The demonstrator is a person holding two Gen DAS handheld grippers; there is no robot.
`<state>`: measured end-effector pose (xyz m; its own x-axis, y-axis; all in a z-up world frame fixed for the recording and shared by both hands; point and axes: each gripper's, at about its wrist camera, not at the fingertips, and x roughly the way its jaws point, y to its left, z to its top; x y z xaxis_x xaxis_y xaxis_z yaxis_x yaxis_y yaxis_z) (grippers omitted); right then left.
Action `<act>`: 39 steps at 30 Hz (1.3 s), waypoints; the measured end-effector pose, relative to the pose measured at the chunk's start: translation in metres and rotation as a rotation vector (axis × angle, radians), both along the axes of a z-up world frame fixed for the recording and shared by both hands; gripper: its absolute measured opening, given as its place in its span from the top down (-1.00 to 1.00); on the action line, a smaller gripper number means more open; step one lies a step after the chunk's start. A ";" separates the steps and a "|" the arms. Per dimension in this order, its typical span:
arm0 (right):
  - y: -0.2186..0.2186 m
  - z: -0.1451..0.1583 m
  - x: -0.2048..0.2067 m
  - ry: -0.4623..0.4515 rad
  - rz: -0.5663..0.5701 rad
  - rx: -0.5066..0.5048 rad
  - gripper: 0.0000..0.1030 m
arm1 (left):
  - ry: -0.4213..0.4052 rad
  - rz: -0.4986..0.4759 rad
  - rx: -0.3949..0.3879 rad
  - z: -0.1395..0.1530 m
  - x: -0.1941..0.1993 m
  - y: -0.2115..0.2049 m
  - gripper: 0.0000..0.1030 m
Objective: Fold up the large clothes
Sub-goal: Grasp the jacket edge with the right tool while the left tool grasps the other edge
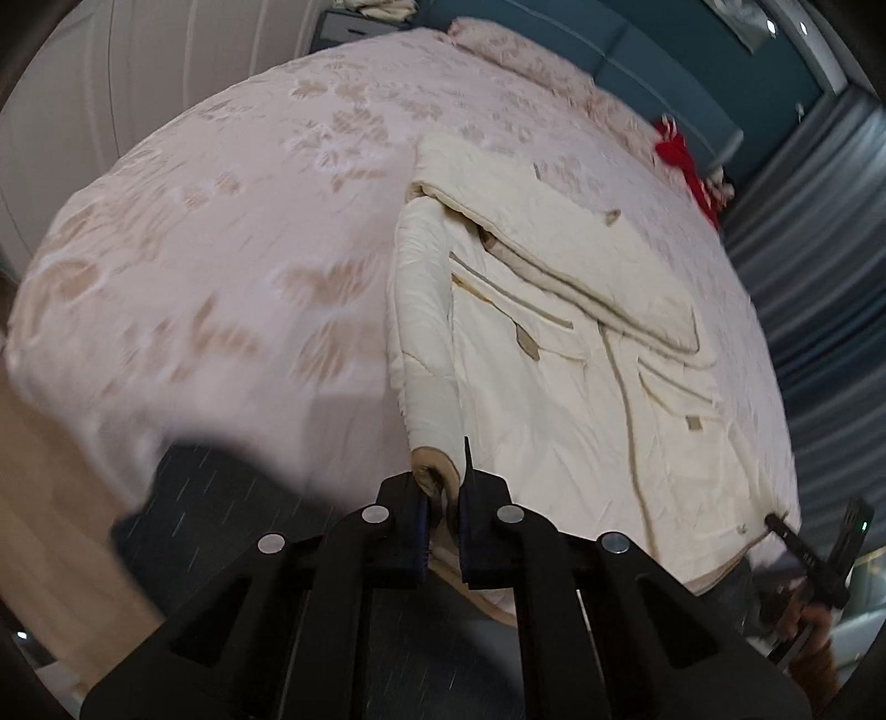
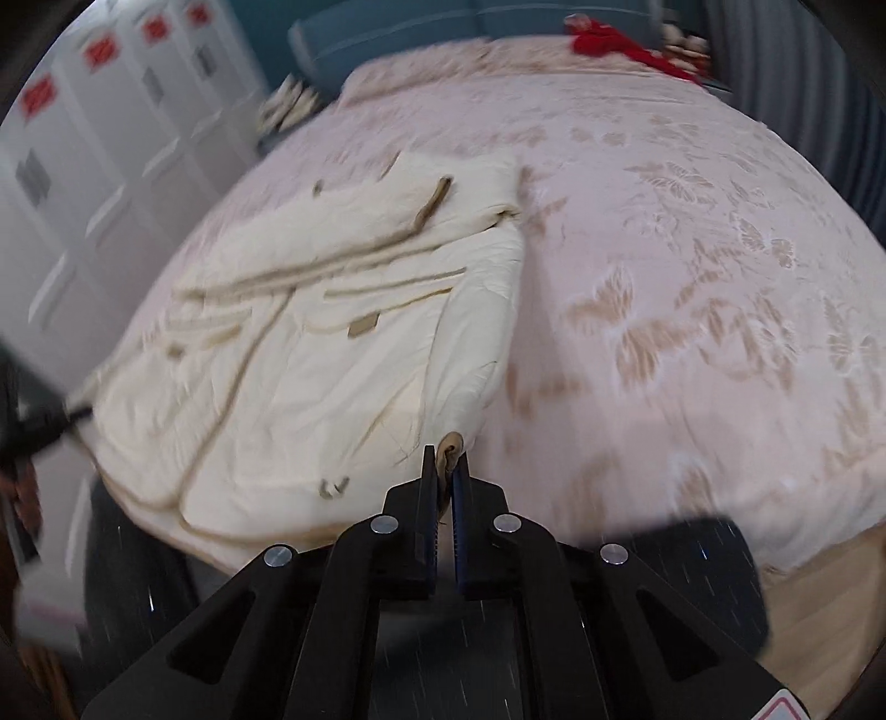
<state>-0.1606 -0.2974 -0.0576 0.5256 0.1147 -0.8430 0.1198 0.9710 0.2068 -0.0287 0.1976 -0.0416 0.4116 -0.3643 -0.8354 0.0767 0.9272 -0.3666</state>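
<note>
We find no legible brand or writing; the white wardrobe doors (image 2: 83,183) beyond the far left corner of the bed carry red labels (image 2: 98,51) and grey patches, all too blurred to read; a red-edged sticker (image 2: 778,710) shows at the lower corner of the right tool, its text cut off.

The coat (image 1: 559,354) is cream and padded, trimmed in tan along its front edge, pocket flaps and small tabs; it lies spread on the bed (image 1: 221,232), its hem at the bed's near edge, its upper part folded over itself in a thick band toward the head of the bed; the fabric is creased.

The bed wears a pale pink cover with tan butterfly and leaf patterns; a red cloth (image 1: 684,160) lies at the bed's far corner by the teal headboard (image 1: 637,61).

The left gripper (image 1: 443,493) is pressed together on a tan-lined cuff (image 1: 434,471) of the coat's sleeve, at the bed's near edge; the right gripper (image 2: 444,476) pinches another tan-lined cuff (image 2: 451,446) likewise, near the bed's foot; each sleeve runs from its tongs up along the coat's side.
</note>
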 end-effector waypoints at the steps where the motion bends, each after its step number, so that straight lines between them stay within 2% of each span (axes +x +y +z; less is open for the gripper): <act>1: 0.002 0.001 -0.012 0.022 0.022 -0.011 0.93 | 0.012 -0.009 0.012 0.002 -0.012 0.005 0.87; 3: 0.011 0.006 -0.043 0.090 0.063 -0.022 0.93 | 0.055 -0.019 0.026 0.008 -0.045 0.013 0.87; 6: 0.019 0.014 -0.074 0.136 0.069 -0.008 0.93 | 0.085 -0.010 0.044 0.014 -0.077 0.020 0.87; 8: 0.023 0.021 -0.083 0.129 0.068 -0.016 0.93 | 0.086 -0.004 0.049 0.021 -0.083 0.017 0.87; 10: 0.023 0.032 -0.082 0.086 0.054 -0.032 0.93 | 0.045 0.010 0.043 0.034 -0.078 0.016 0.89; 13: 0.004 0.056 -0.058 -0.045 -0.013 -0.044 0.93 | -0.067 0.034 0.042 0.062 -0.058 0.014 0.90; 17: -0.016 0.073 -0.017 -0.185 -0.086 -0.010 0.93 | -0.166 0.033 0.029 0.081 -0.019 0.007 0.90; 24: -0.036 0.079 0.073 -0.318 -0.168 0.010 0.94 | -0.289 0.046 0.068 0.096 0.058 -0.017 0.89; 32: -0.051 0.066 0.153 -0.352 -0.254 0.029 0.94 | -0.296 0.071 0.184 0.067 0.156 -0.047 0.89; 39: -0.058 0.047 0.211 -0.339 -0.322 0.049 0.94 | -0.267 0.090 0.215 0.043 0.213 -0.057 0.89</act>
<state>0.0503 -0.3552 -0.0109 0.7857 -0.0641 -0.6152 0.3311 0.8837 0.3309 0.1846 0.1407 0.0014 0.6482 -0.1446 -0.7476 0.0583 0.9883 -0.1406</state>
